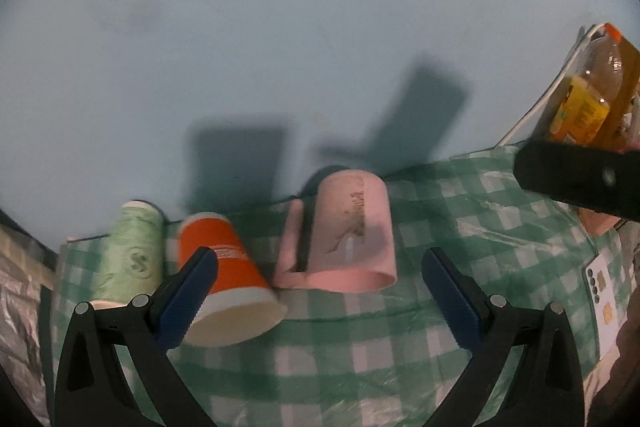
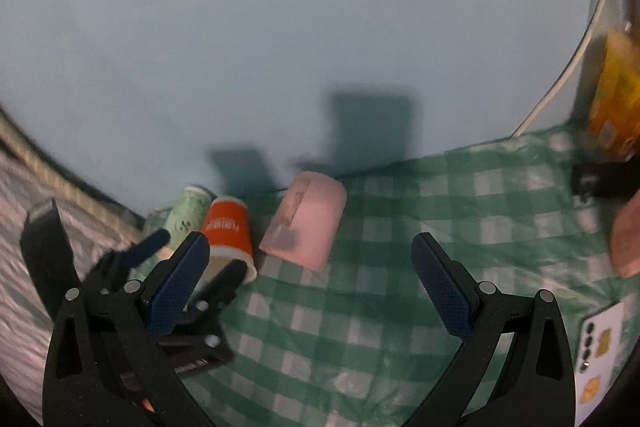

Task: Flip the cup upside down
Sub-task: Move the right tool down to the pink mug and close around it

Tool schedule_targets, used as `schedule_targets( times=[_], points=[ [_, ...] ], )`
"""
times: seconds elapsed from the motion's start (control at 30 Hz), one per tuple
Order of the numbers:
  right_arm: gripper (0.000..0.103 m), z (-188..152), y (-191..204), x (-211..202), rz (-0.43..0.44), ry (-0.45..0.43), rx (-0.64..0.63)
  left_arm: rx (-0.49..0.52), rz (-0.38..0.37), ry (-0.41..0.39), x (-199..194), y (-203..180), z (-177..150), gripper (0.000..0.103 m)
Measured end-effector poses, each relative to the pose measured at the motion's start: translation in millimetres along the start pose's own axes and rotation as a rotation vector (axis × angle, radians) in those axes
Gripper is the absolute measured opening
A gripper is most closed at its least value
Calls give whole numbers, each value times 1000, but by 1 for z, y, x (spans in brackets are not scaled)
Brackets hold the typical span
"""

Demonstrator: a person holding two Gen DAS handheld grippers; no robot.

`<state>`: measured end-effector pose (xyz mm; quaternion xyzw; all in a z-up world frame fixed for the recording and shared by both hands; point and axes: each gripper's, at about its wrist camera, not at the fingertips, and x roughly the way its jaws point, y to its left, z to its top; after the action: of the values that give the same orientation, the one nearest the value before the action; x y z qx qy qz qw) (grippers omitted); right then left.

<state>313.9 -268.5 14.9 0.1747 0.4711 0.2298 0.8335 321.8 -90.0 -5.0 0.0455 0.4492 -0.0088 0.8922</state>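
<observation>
Three cups stand upside down in a row by the wall on the green checked cloth: a green paper cup, an orange paper cup that leans, and a pink mug with its handle to the left. They also show in the right wrist view as the green cup, the orange cup and the pink mug. My left gripper is open and empty, just in front of the orange cup and mug. My right gripper is open and empty, further back. The left gripper shows there near the orange cup.
A bottle of yellow drink and a white cable are at the right by the wall. A phone lies at the right on the cloth. A pale blue wall rises behind the cups. A silver surface lies left.
</observation>
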Motion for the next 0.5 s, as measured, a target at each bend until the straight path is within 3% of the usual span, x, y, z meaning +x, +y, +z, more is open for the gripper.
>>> schedule_targets(
  times=[0.2,0.5],
  points=[
    [100,20,-30,41,26,124,98,31,9,67,29,-18,16,103],
    [100,25,-49,67,-22,161,126,14,-6,162,69,-27,21,103]
  ],
)
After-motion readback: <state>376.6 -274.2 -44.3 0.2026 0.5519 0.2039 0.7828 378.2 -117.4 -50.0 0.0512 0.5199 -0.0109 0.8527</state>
